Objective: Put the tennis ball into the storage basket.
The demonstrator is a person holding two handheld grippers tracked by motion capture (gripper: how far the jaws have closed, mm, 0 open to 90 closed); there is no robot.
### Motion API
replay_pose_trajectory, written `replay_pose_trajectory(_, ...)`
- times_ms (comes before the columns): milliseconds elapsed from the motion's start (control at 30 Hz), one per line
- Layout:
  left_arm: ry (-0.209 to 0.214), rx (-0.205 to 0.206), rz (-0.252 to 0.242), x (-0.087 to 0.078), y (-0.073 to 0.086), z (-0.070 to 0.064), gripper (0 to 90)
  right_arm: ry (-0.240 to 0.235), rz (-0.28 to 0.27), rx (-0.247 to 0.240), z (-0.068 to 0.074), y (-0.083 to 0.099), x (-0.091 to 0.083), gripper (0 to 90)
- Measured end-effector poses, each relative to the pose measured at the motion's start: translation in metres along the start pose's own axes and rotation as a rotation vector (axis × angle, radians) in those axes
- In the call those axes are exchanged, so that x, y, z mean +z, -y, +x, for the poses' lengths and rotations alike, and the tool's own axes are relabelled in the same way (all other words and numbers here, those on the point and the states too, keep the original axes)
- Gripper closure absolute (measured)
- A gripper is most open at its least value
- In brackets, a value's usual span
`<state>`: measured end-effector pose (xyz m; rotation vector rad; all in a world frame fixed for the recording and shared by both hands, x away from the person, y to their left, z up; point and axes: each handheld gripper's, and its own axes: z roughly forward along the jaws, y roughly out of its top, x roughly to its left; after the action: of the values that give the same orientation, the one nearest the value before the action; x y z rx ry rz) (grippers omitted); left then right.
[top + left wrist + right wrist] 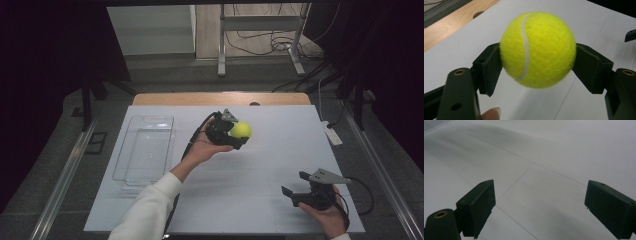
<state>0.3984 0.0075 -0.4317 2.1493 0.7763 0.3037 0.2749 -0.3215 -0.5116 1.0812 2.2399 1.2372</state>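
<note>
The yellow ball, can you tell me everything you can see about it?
The tennis ball is bright yellow-green and fuzzy, like felt, with one curved white seam down its front. It is round and looks whole. The left gripper holds it above the white table, one black finger pressed on each side. Nothing else touches it.

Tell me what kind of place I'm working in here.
Likely a lab or recording setup rather than a home: a white work surface over a wooden table, dark curtains at the sides, loose cables on the floor behind. The left gripper holds a tennis ball beside a clear tray.
</note>
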Motion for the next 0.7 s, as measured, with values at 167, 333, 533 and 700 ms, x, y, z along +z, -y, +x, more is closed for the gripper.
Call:
replay_pose_trajectory(167,-0.003,-0.005,-0.009,-0.004,0.003,0.001,27.7,0.001,0.001,0.0,0.0,0.0,0.0,10.0)
replay_pose_trajectory(333,-0.004,-0.007,-0.013,-0.007,0.006,0.002,27.7,0.001,0.002,0.001,0.0,0.0,0.0,10.0)
replay_pose_trajectory(533,-0.009,-0.012,-0.018,-0.01,0.008,0.003,27.7,0.005,0.001,0.003,0.0,0.0,0.0,10.0)
replay_pose_trajectory(700,-0.015,-0.012,-0.022,-0.014,0.01,0.004,27.7,0.004,0.002,0.001,0.0,0.0,0.0,10.0)
